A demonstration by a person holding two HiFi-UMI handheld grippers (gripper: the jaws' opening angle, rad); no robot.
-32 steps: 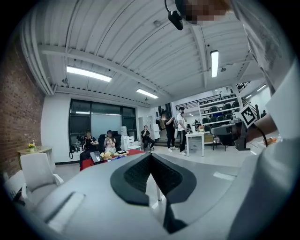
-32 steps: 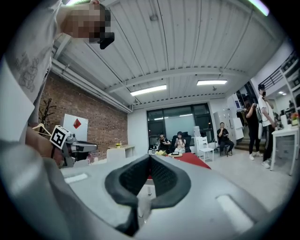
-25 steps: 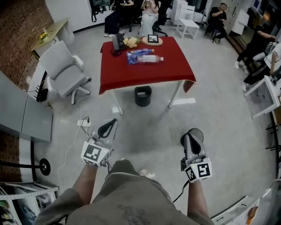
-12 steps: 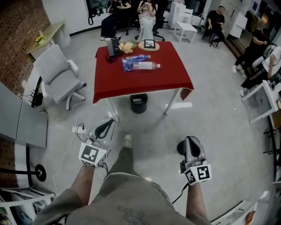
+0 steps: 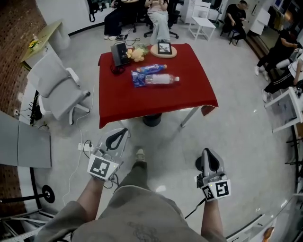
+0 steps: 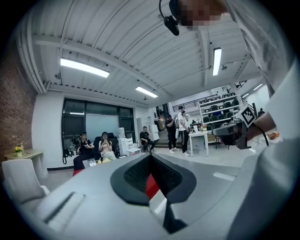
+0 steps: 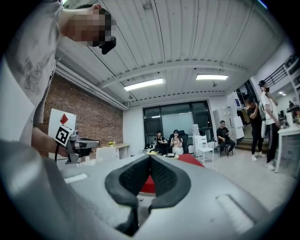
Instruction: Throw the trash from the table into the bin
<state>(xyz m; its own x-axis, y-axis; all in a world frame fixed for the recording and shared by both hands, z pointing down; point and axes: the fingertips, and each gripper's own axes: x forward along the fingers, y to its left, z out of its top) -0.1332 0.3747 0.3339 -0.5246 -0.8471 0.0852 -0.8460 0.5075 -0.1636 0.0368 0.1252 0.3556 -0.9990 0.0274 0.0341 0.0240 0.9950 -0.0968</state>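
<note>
Both your grippers are clenched on nothing; the left gripper [image 5: 118, 136] and the right gripper [image 5: 209, 158] hang well short of the red table [image 5: 142, 106]. Ahead, at its middle, the bottle [image 5: 162, 79] lies parallel to the near edge, about equally far from both, with the blue wrapper [image 5: 143, 75] touching its left end. The bin [image 5: 152, 120] stands under the near edge; people [image 5: 158, 14] sit beyond the far one.

No readable text or numbers are showing. Left gripper [image 5: 117, 136] cube and right gripper [image 5: 209, 158] cube are showing only black-and-white square codes; bottle [image 5: 161, 79] label and blue wrapper [image 5: 150, 69] print are blurring out.
</note>
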